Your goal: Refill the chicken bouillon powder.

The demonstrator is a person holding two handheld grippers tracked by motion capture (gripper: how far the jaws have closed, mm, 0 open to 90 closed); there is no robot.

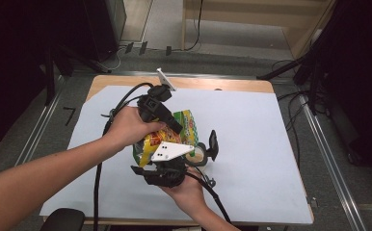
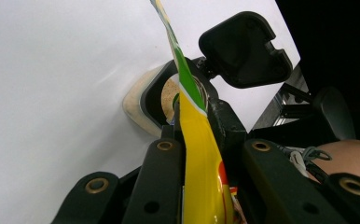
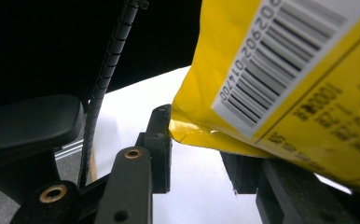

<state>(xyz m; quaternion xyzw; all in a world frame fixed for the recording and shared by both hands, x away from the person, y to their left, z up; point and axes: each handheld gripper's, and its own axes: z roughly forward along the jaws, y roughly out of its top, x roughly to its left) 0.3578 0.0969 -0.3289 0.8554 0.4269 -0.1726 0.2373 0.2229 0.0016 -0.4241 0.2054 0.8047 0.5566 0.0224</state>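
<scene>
Yellow snack bag (image 1: pixel 162 139) with green and red print sits at frame centre in the high view, lifted between both hands above the white sheet (image 1: pixel 251 144) covering the table (image 1: pixel 213 84). Left hand-held gripper (image 1: pixel 167 126) comes in from the upper left of the bag, jaws pinched narrow on the bag's sealed edge; left gripper view shows the thin yellow-green film (image 2: pixel 199 154) clamped between the two black jaws. Right hand-held gripper (image 1: pixel 167 168) is below the bag, grey three-cornered plate (image 1: pixel 170 151) on top, held by the right hand (image 1: pixel 189 190) at lower centre. Right gripper view: bag's barcode side (image 3: pixel 280 70) hangs at upper right, its bottom corner lying over the jaws, touching the left jaw tip; jaws part-way apart, cannot tell if they press the bag. Roll of tape (image 1: pixel 197 155) lies on the sheet just right of the bag; in left gripper view the roll (image 2: pixel 143 102) is behind the bag edge.
</scene>
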